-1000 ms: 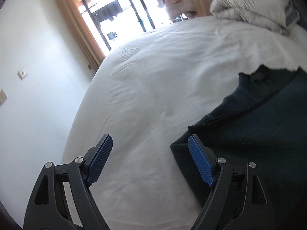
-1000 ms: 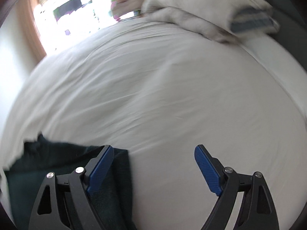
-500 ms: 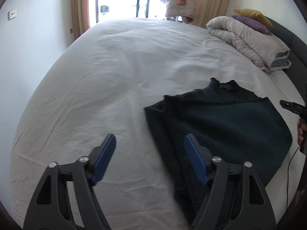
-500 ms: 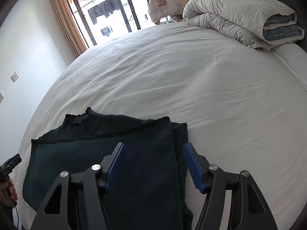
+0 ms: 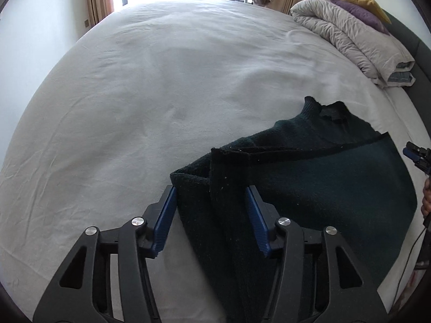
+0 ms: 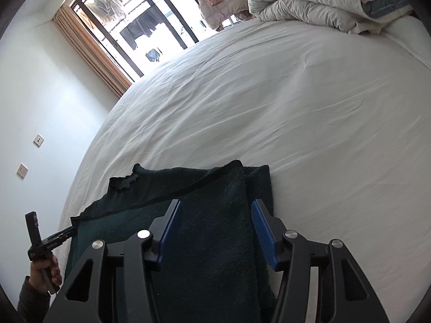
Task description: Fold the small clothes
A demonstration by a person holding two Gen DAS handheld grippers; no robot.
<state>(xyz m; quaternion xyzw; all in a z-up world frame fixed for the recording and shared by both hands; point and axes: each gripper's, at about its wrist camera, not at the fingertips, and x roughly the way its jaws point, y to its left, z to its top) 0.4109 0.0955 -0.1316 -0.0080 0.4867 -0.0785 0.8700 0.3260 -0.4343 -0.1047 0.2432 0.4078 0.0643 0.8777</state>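
Note:
A dark green knitted sweater (image 5: 309,177) lies partly folded on the white bed (image 5: 161,94), collar pointing away. In the left wrist view my left gripper (image 5: 211,215) is open, its blue pads on either side of the sweater's folded left edge. In the right wrist view the sweater (image 6: 215,215) lies under my right gripper (image 6: 215,228), which is open with its pads straddling the folded right edge. The right gripper's tip shows at the right edge of the left wrist view (image 5: 417,156); the left gripper and hand show at the lower left of the right wrist view (image 6: 45,245).
A rolled grey-white duvet (image 5: 350,35) with purple and yellow pillows (image 5: 361,5) lies at the bed's far right; the duvet also shows in the right wrist view (image 6: 309,0). A window with curtains (image 6: 129,35) is beyond the bed. A white wall with sockets (image 6: 29,156) is on the left.
Both grippers have moved in over the sweater's folded side edges and narrowed slightly; the fabric now lies between each pair of pads. The sweater itself lies as before.

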